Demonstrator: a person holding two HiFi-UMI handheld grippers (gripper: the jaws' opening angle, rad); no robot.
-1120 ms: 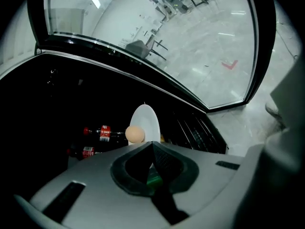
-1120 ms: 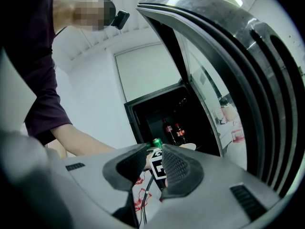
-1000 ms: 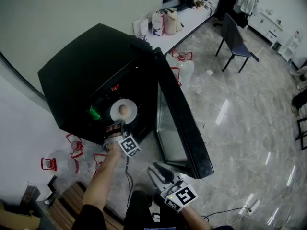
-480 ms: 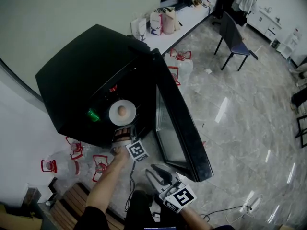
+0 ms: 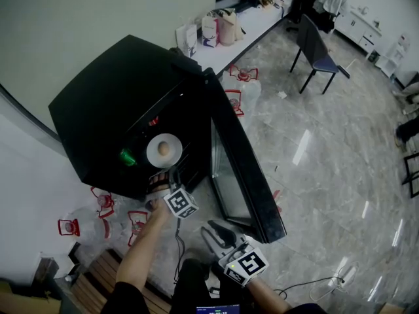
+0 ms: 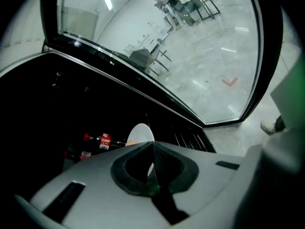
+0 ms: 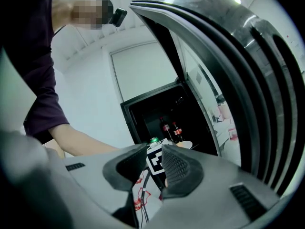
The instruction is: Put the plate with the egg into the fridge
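Left gripper (image 5: 173, 174): clamped shut on the near rim of the plate (image 5: 156, 142).
Right gripper (image 5: 219, 235): jaws kept apart, nothing between them; held low by the open door (image 5: 242, 169).
Plate: held inside the fridge (image 5: 111, 103), with the egg (image 5: 166, 150) lying on it.

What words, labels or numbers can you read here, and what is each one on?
None is legible.
Red labels on the bottles in the fridge: too blurred.
Print on the bags on the counter: too small.
Small screen at the head view's bottom edge: too small.
Markers on the gripper cubes: square patterns, no letters.
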